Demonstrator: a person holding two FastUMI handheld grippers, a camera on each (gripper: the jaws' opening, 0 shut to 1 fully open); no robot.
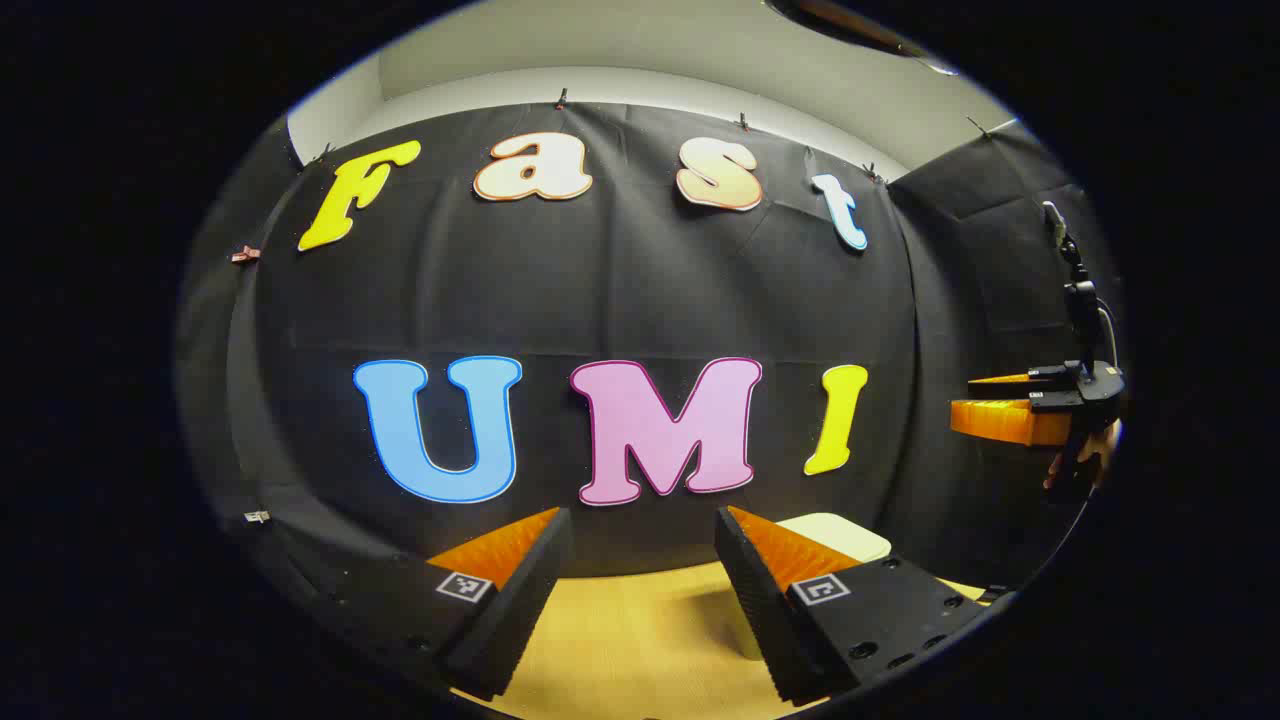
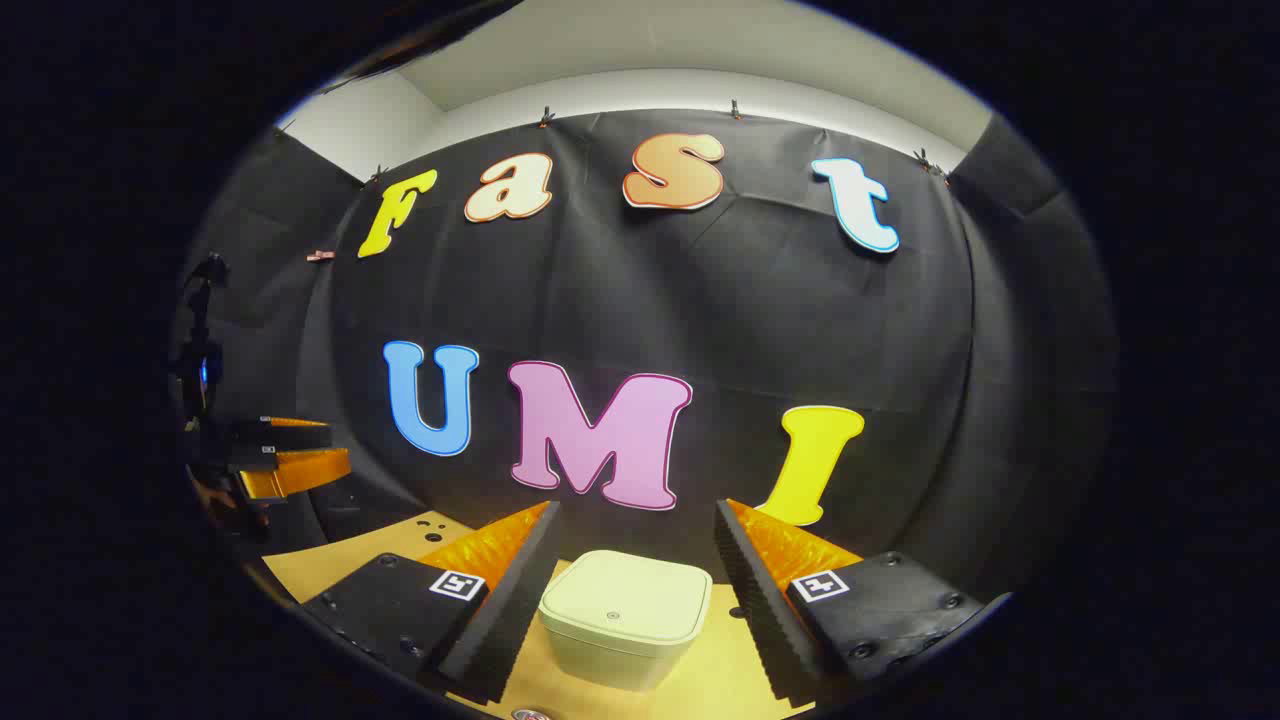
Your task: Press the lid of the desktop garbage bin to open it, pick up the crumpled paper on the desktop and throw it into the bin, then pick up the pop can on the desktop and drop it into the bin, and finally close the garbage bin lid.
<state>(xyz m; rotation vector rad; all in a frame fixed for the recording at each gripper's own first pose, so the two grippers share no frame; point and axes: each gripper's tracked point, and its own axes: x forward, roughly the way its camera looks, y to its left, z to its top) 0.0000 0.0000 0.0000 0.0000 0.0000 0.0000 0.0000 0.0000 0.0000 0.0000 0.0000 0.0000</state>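
While the bin (image 2: 627,615) sits lid-closed | right hand-held gripper (image 2: 635,545) wide apart, empty | left hand-held gripper (image 1: 640,545) wide apart, empty

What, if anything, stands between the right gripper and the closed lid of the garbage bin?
Nothing visible: the garbage bin sits on the table straight ahead of the open right gripper, lid closed.
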